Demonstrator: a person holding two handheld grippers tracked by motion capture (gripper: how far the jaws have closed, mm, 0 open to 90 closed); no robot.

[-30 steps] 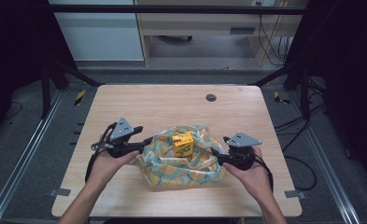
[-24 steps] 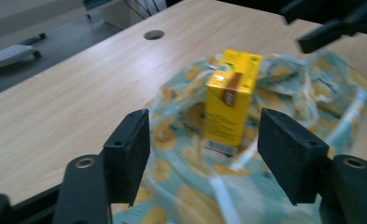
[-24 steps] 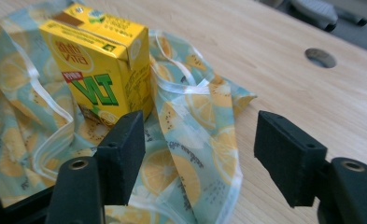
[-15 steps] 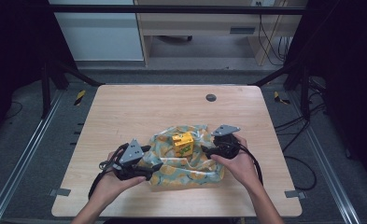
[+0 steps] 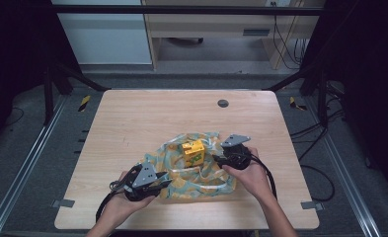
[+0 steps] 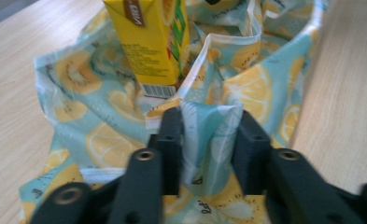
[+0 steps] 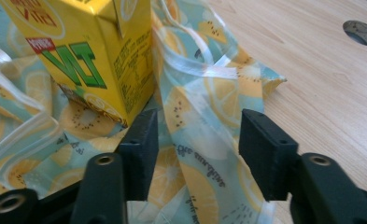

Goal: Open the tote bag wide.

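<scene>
Yellow juice carton (image 5: 193,152) upright in the middle of the lemon-print cloth (image 5: 201,178), near the desk's (image 5: 132,123) front edge. Left claw (image 5: 163,186) just closing, pinching a cloth fold at the front-left corner. Right claw (image 5: 220,159) just closing, half spread around a fold beside the carton, nearer of the two.

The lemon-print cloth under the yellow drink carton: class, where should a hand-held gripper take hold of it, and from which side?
Grip a raised fold at the edge of the lemon-print cloth, coming in low from outside towards the yellow drink carton. The cloth lies flat under the carton, but its rumpled border stands up in ridges thin enough to fit between the jaws.
</scene>
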